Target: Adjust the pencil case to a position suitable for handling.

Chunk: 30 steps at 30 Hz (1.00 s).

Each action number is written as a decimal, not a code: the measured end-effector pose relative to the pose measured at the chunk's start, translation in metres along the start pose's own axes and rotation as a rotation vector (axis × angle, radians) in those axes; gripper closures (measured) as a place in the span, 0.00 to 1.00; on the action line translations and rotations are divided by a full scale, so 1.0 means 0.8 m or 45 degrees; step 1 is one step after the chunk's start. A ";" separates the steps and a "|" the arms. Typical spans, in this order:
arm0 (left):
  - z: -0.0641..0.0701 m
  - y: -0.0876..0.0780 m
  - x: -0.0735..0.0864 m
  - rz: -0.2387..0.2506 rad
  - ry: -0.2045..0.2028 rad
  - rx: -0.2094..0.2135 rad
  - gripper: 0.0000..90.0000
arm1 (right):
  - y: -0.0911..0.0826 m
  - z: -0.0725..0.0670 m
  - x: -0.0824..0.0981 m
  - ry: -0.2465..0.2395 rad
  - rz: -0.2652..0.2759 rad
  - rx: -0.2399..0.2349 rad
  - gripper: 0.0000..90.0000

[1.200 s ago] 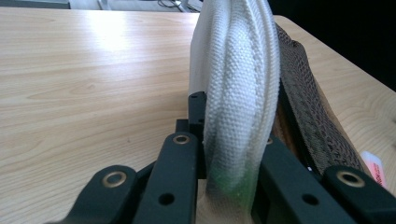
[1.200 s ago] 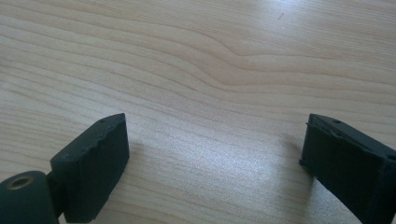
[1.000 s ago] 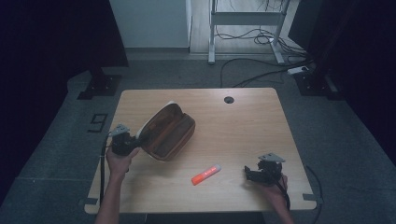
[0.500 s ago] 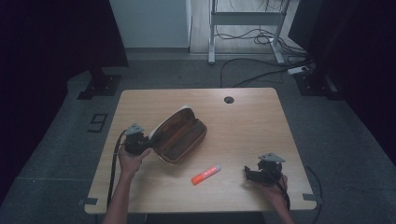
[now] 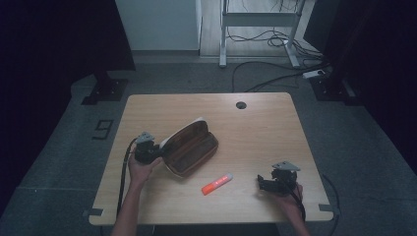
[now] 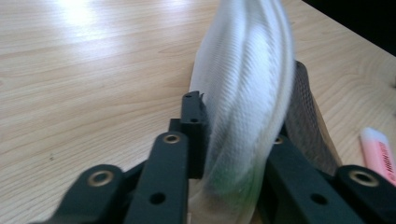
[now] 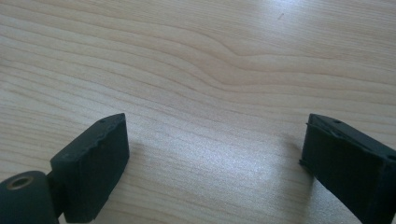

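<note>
A brown pencil case [image 5: 189,147] with a white outer side lies open in the middle of the wooden table [image 5: 255,123]. My left gripper [image 5: 153,153] is shut on its near left end. In the left gripper view the white fabric wall of the pencil case [image 6: 245,102] is pinched between the black jaws of that left gripper [image 6: 233,154], and brown mesh shows to the right. An orange-pink highlighter [image 5: 217,183] lies on the table in front of the case; its tip, the highlighter [image 6: 380,151], shows at the right edge. My right gripper [image 5: 263,185] rests open at the front right, right gripper [image 7: 212,149] over bare wood.
A round cable hole [image 5: 241,105] sits near the table's far edge. Beyond the table stand a desk frame [image 5: 255,22] and cables on the dark floor. A cable [image 5: 123,172] trails from my left gripper toward the table's front edge.
My left gripper has moved right and toward the table's middle, taking the pencil case with it. The case has tipped lower. The right gripper has stayed still.
</note>
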<state>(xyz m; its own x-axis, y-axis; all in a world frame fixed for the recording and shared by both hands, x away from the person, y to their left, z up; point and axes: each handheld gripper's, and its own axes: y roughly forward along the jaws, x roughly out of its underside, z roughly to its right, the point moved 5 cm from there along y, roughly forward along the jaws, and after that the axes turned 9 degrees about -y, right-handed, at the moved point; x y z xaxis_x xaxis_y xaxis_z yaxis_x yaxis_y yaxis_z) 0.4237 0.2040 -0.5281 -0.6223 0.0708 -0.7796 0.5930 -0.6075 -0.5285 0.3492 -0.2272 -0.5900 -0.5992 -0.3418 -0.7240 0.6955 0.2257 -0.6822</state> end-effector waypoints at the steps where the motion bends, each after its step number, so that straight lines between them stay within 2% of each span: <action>1: 0.000 0.000 0.001 -0.005 0.006 -0.011 0.85 | 0.000 0.000 0.000 0.000 0.000 0.000 0.08; 2: -0.001 0.000 0.002 -0.005 0.010 -0.022 0.82 | 0.000 0.000 0.000 0.000 0.000 0.000 0.08; 6: -0.001 -0.007 0.001 0.038 -0.033 -0.014 0.65 | 0.000 0.000 0.000 0.000 0.000 0.000 0.08; 7: -0.001 -0.008 0.001 0.035 -0.037 -0.021 0.58 | 0.000 0.000 0.000 0.000 0.000 0.000 0.08; 8: -0.002 -0.010 0.001 0.031 -0.040 -0.029 0.47 | 0.000 0.000 0.000 0.000 0.002 0.000 0.08; 9: -0.002 -0.011 0.001 0.032 -0.043 -0.039 0.47 | 0.000 0.000 0.000 0.000 0.002 0.000 0.08; 12: 0.000 -0.021 0.003 0.066 -0.054 -0.048 0.33 | 0.000 0.000 0.000 0.001 0.002 0.000 0.08; 14: 0.001 -0.028 0.007 0.084 -0.051 -0.088 0.27 | 0.000 0.000 0.000 0.000 0.000 0.000 0.08; 17: 0.001 -0.035 0.013 0.074 -0.038 -0.148 0.23 | 0.000 0.000 0.000 0.000 0.002 0.000 0.08; 21: 0.003 -0.044 0.022 0.081 -0.027 -0.197 0.20 | 0.000 0.000 0.000 -0.003 0.001 -0.003 0.08; 24: 0.005 -0.054 0.027 0.098 -0.009 -0.223 0.19 | 0.001 0.000 -0.001 -0.002 0.001 -0.004 0.08; 30: 0.010 -0.073 0.036 0.136 -0.009 -0.232 0.19 | 0.001 0.000 -0.001 -0.002 0.002 -0.003 0.08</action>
<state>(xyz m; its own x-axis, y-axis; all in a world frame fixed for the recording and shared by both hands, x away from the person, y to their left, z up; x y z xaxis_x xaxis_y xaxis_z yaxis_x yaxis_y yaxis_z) 0.3668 0.2351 -0.5171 -0.5542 0.0079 -0.8323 0.7379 -0.4581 -0.4957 0.3499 -0.2273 -0.5900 -0.5977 -0.3429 -0.7247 0.6953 0.2281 -0.6815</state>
